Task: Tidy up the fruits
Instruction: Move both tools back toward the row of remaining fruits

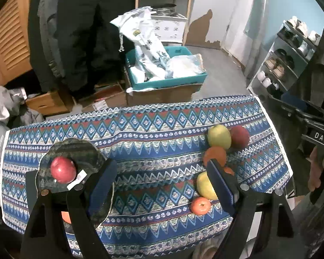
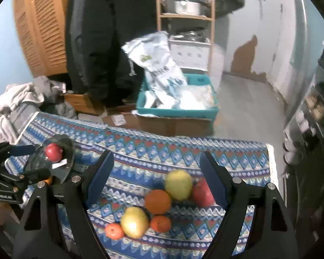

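Observation:
A dark glass plate [image 1: 75, 151] lies at the table's left end with a red apple [image 1: 63, 169] on it. The other fruit sits in a cluster at the right end: a yellow apple [image 2: 178, 184], a red apple [image 2: 202, 192], an orange [image 2: 157, 201], a second yellow apple [image 2: 134, 221] and two small oranges [image 2: 160, 223]. My left gripper [image 1: 162, 161] is open over bare cloth, its left finger overlapping the plate's edge. My right gripper [image 2: 156, 153] is open above the cluster, touching none of the fruit.
The table carries a blue patterned cloth [image 1: 153, 129]. Beyond its far edge stand cardboard boxes and a teal crate [image 1: 168, 82] of bags. A shoe rack [image 1: 285, 64] is on the right and piled clothes [image 2: 17, 101] on the left. Something orange [image 1: 65, 215] shows under the plate's near edge.

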### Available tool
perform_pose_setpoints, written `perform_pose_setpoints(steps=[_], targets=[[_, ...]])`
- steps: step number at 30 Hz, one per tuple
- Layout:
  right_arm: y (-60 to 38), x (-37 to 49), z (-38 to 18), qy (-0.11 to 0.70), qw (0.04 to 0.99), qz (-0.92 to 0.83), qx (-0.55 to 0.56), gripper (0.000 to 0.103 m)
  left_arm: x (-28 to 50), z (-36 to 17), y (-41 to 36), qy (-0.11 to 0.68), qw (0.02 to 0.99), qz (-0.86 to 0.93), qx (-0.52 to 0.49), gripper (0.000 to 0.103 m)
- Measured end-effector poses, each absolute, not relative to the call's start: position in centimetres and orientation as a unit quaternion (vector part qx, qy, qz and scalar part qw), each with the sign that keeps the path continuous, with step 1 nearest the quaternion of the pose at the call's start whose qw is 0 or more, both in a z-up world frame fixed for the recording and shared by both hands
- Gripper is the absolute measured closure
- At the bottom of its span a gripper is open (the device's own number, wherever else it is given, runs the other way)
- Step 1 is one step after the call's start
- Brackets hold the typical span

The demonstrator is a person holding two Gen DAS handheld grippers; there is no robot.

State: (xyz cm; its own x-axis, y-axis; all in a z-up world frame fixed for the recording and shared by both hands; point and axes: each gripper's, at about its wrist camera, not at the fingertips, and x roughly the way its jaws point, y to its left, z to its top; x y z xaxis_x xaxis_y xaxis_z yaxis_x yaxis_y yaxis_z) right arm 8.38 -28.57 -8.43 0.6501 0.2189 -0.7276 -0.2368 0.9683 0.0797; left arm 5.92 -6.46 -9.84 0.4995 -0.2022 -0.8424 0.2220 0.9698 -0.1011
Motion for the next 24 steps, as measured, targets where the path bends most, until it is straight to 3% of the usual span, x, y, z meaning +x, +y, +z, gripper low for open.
perform_pose_setpoints(steps=[24], targets=[[-35.4, 10.6, -14.9, 0.470, 0.880, 0.056, 0.022, 0.021, 9.9, -12.8, -12.5, 0.495, 0.858, -0.121, 0.057, 0.017]])
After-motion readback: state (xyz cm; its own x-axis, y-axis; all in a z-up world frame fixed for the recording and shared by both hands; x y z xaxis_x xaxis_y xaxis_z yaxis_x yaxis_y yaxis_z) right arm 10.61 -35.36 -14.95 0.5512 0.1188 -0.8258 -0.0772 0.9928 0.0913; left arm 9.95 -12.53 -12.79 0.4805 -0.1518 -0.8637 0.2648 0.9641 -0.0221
